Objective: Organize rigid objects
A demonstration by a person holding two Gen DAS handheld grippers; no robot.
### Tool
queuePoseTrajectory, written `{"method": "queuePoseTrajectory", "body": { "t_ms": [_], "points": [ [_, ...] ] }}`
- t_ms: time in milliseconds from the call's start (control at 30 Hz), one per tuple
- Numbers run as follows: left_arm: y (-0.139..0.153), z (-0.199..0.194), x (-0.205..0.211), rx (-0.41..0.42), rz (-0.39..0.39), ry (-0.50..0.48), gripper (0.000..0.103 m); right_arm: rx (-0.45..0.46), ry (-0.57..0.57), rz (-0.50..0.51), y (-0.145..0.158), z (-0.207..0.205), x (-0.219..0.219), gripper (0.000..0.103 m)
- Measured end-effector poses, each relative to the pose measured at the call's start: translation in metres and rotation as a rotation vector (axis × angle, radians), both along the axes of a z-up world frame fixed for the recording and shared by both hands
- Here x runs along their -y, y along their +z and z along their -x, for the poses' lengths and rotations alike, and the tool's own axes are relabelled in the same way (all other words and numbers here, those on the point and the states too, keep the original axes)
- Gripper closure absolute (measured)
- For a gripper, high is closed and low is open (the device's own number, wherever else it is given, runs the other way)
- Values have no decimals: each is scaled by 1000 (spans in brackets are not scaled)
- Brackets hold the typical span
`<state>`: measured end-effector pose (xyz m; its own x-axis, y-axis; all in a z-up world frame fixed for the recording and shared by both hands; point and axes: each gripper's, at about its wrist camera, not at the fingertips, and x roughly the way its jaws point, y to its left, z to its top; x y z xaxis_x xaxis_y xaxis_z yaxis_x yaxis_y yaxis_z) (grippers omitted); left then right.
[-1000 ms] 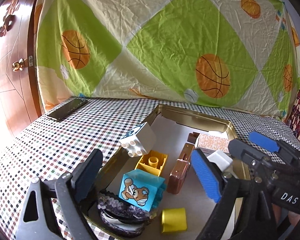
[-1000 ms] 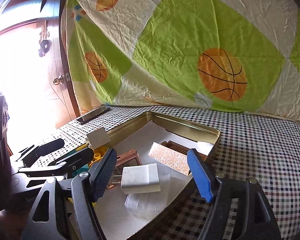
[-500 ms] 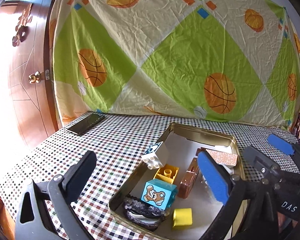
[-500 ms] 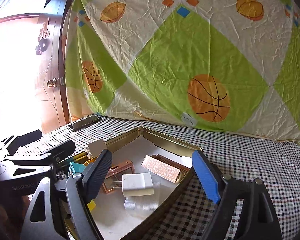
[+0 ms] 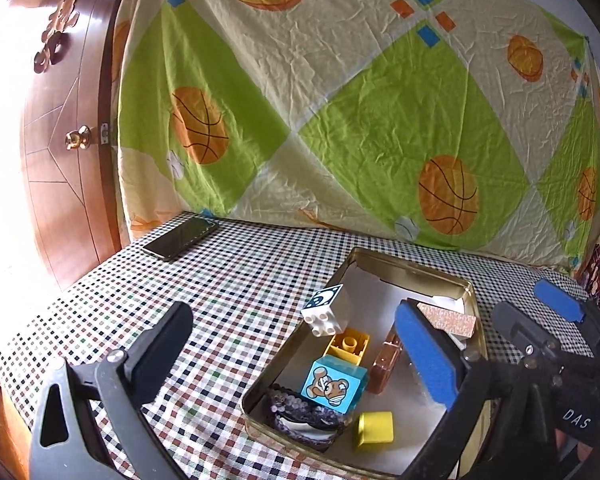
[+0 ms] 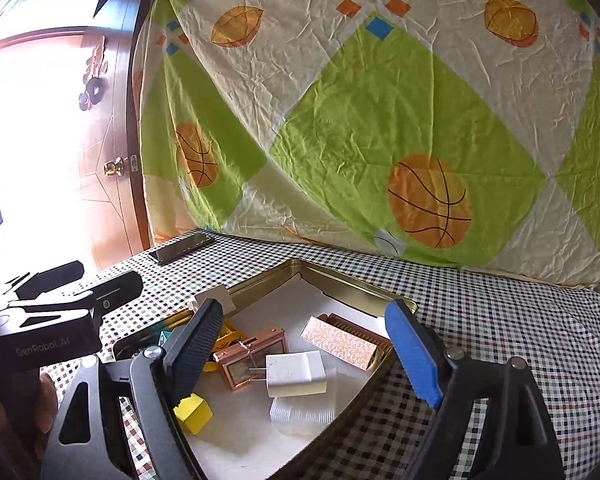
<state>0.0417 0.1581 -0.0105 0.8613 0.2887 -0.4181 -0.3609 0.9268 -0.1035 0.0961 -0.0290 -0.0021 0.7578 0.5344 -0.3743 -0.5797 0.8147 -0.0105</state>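
You are holding both left tongs point(image 5: 300, 354) and right tongs point(image 6: 304, 354) wide and empty over the gold tin point(image 5: 470, 292), where the light, stiff white charger point(image 6: 296, 374) is lying, probably best gripped across its flat sides.

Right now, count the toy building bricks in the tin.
3: white brick leaning on the tin's left wall, yellow brick beside it, blue bear brick nearer. Others may be hidden.

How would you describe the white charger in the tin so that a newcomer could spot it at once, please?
Find the gold metal tin on the checked tablecloth. Near its middle lies the white charger, its metal prongs pointing at a copper-coloured box. It is the only plain white block with prongs.
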Motion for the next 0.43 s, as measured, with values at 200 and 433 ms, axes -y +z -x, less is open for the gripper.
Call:
{"method": "queuePoseTrajectory", "body": {
  "t_ms": [200,433],
  "points": [
    [-6,-3,2,-16,-22,6,0,9,16,16,-1,4,-4,18],
    [-5,-3,9,-16,-55,4,0,8,20,16,-1,5,-4,18]
  ]
}}
